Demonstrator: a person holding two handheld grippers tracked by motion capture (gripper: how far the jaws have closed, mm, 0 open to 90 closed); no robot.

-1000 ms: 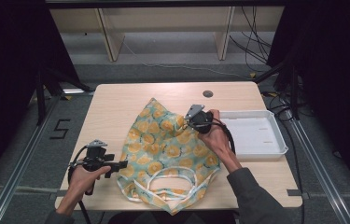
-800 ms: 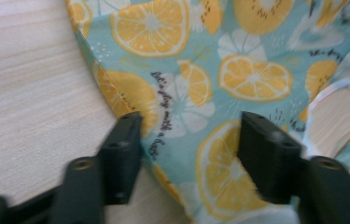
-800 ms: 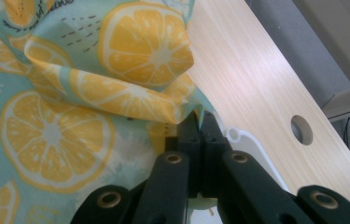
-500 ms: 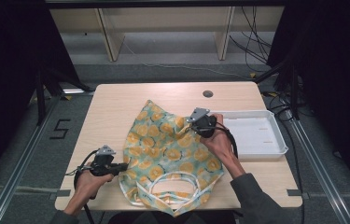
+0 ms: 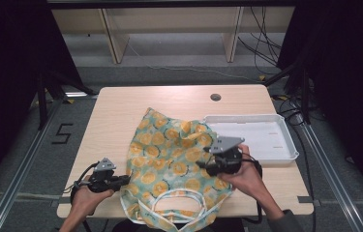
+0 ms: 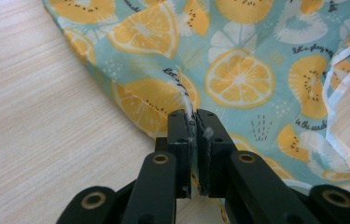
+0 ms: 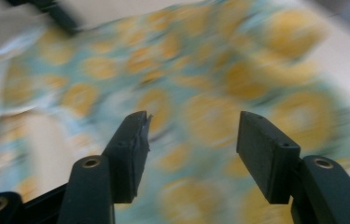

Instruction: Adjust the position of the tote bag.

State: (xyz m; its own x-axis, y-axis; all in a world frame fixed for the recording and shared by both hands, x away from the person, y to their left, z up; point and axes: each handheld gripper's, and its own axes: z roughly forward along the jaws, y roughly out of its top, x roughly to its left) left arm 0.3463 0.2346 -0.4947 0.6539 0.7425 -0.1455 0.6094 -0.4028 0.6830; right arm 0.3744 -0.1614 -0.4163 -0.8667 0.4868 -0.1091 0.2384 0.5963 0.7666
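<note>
Fabric work looks barely begun: left gripper, jaws having just eased slightly, pinches the left edge of the citrus-print apron lying crumpled mid-table; right gripper, just opened, hovers empty above it; white tray unused

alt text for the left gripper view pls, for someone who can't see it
The left hand-held gripper has its two black jaws shut on a pinched fold at the edge of a teal cloth printed with orange slices. The cloth lies on a light wooden table, and a white-trimmed opening shows at the right.
</note>
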